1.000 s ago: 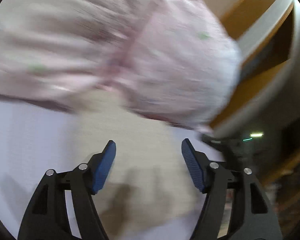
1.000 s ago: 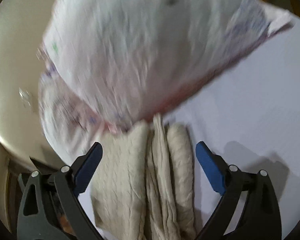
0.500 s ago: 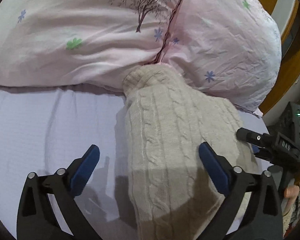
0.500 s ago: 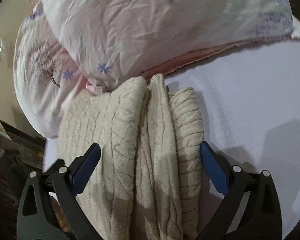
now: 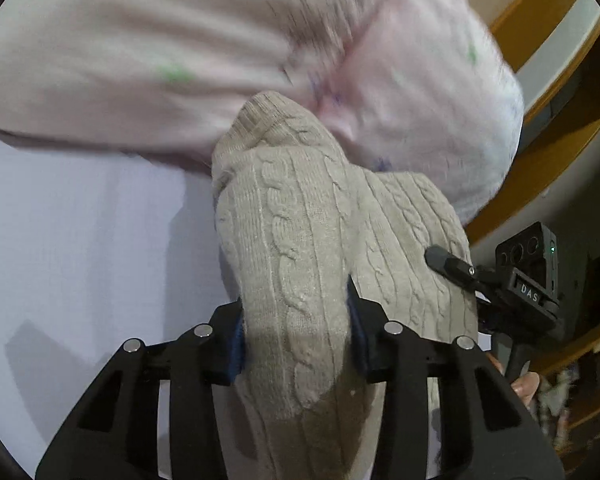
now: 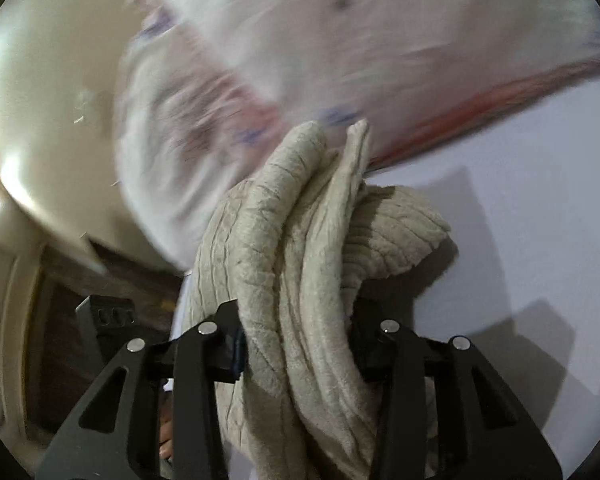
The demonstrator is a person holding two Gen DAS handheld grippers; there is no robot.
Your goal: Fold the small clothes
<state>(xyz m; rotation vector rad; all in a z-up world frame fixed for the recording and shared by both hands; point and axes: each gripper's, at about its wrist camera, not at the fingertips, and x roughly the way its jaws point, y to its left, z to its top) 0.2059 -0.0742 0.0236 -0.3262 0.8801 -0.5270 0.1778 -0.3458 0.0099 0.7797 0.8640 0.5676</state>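
Note:
A folded beige cable-knit sweater (image 5: 300, 240) lies on a white bed sheet (image 5: 80, 240). My left gripper (image 5: 294, 328) is shut on one end of the sweater, its blue pads pressed into the knit. My right gripper (image 6: 296, 340) is shut on the other end of the sweater (image 6: 292, 248), where several folded layers bunch up between the jaws. The right gripper's body also shows in the left wrist view (image 5: 520, 288), beside the sweater.
A pink flower-print pillow (image 5: 220, 48) lies just behind the sweater, touching it; it also shows in the right wrist view (image 6: 340, 40). A wooden bed frame (image 5: 560, 128) runs at the right. The white sheet (image 6: 540, 200) spreads to the right.
Both grippers have closed from wide open onto the sweater's ends. The sweater is now bunched and raised a little off the sheet. Both views are blurred by motion.

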